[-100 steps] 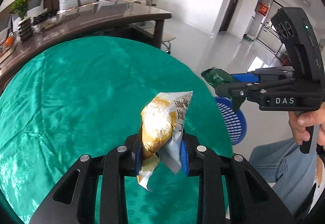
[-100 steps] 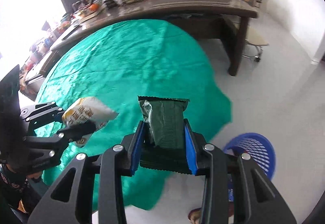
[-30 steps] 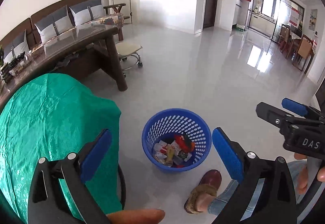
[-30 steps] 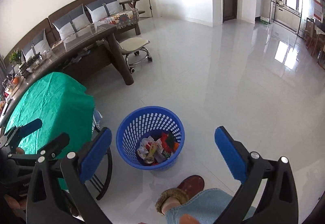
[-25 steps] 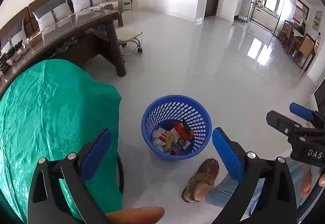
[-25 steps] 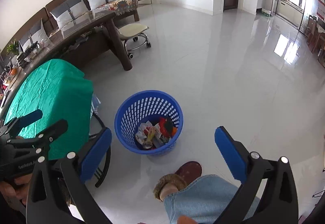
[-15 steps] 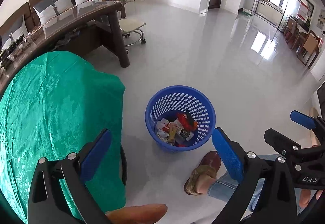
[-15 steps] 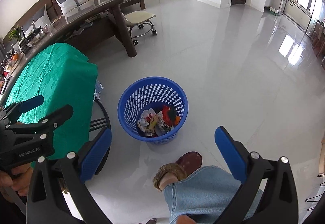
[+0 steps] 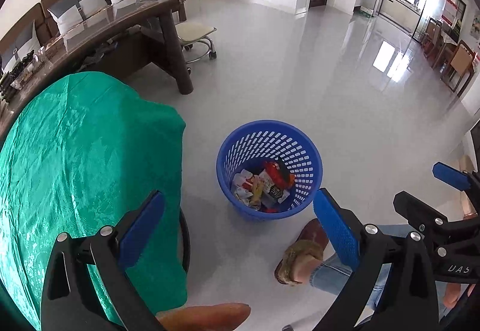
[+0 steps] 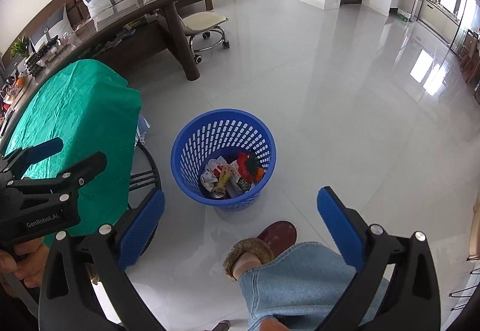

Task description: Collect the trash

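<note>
A blue perforated waste basket (image 9: 312, 157) (image 10: 186, 139) stands on the grey floor with several crumpled wrappers (image 9: 261, 184) (image 10: 231, 172) piled inside. My left gripper (image 9: 238, 221) hangs above and in front of it, open wide, nothing between its blue pads. My right gripper (image 10: 240, 218) is likewise open and empty, held over the floor just short of the basket. Each gripper shows in the other's view: the right gripper (image 9: 426, 196) at the right edge, the left gripper (image 10: 78, 160) at the left edge.
A table under a green cloth (image 9: 75, 157) (image 10: 75, 109) stands left of the basket. A person's slippered foot (image 9: 303, 250) (image 10: 264, 244) and denim leg sit just in front of it. Behind are a dark wooden desk (image 9: 120, 28), a rolling stool (image 10: 207, 28) and a sofa.
Earlier each gripper held a snack wrapper over the green table; now both are open and empty over the basket. Over the last second both views rose and tilted slightly.
</note>
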A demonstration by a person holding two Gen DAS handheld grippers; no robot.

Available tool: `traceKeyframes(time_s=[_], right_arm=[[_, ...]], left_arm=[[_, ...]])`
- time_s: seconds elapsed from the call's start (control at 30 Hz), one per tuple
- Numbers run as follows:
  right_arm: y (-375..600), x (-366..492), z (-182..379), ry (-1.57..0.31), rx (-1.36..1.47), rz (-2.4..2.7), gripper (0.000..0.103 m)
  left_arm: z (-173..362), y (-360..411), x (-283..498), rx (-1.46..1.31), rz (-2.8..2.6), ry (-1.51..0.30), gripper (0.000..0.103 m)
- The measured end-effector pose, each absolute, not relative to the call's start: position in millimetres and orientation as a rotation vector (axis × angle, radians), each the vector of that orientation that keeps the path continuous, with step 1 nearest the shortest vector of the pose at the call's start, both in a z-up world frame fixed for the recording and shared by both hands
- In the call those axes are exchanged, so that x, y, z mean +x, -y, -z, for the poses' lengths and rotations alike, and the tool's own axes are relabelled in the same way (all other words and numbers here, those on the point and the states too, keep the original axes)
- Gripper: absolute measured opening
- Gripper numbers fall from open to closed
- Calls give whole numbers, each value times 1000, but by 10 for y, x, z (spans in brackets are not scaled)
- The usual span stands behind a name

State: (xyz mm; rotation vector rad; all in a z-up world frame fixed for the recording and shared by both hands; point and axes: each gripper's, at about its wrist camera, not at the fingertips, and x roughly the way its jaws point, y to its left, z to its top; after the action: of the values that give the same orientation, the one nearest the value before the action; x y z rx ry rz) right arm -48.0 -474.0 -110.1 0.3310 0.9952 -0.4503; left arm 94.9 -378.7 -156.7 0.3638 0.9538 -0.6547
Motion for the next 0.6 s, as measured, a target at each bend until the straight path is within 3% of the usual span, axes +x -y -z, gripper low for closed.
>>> traceKeyframes(time_s=[0.6], right_arm=[[4714, -473, 1122, -999, 332, 442, 98]], left_arm=[[1594, 3791, 982, 370, 646, -958, 98]])
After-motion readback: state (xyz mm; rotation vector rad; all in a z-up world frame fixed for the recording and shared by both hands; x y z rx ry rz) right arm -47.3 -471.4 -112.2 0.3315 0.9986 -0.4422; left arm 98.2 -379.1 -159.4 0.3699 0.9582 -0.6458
